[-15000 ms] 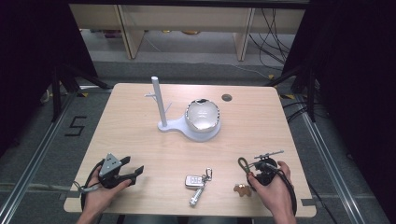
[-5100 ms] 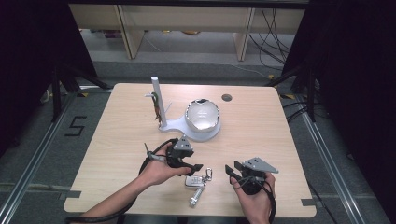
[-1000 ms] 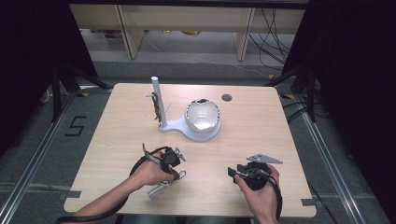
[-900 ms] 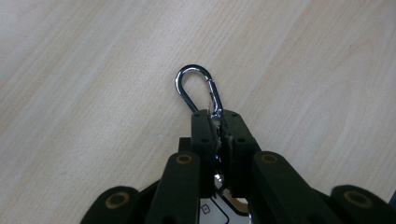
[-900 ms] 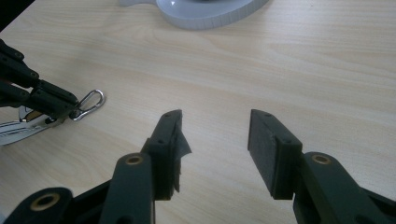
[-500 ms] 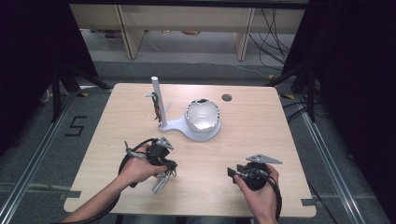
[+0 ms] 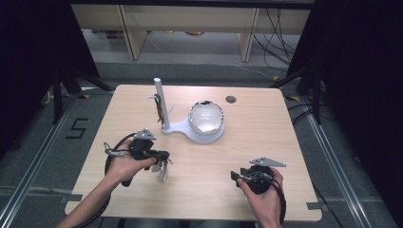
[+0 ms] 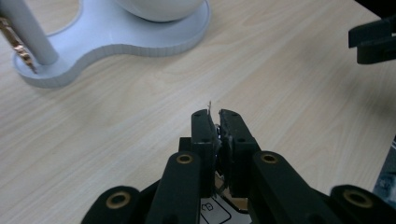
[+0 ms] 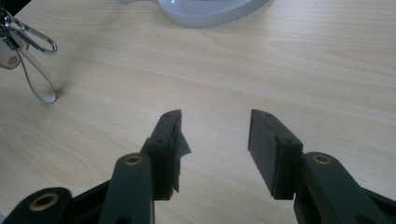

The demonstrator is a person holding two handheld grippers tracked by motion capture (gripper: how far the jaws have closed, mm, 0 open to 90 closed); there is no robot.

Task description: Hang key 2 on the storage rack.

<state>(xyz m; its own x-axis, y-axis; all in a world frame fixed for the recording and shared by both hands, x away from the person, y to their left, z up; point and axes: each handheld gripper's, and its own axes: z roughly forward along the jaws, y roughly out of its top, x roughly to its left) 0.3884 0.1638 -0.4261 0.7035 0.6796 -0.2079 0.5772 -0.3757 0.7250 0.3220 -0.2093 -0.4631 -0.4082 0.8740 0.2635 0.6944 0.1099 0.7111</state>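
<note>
A bunch of keys (image 7: 163, 170) with a carabiner and a clear loop hangs from my left gripper (image 7: 161, 155), just above the table (image 7: 275, 137). In the left gripper view that gripper (image 8: 217, 115) is shut on a thin metal part of the bunch, and a white key fob (image 8: 212, 211) shows under the jaws. From the right gripper view the bunch (image 9: 29, 43) dangles at the upper left. My right gripper (image 7: 236, 176) rests low at the front right, its jaws (image 9: 215, 126) open and empty.
A white stand (image 7: 183, 128) sits mid-table with an upright post (image 7: 158, 97) and a shiny round bowl (image 7: 206, 117). A copper-coloured item (image 7: 160, 112) hangs on the post. A small dark round spot (image 7: 231, 99) lies near the far edge.
My left gripper closed on the keys near the table's front centre, lifted them and carried them left. In the last half second it shifted slightly right. The right gripper stayed put.
</note>
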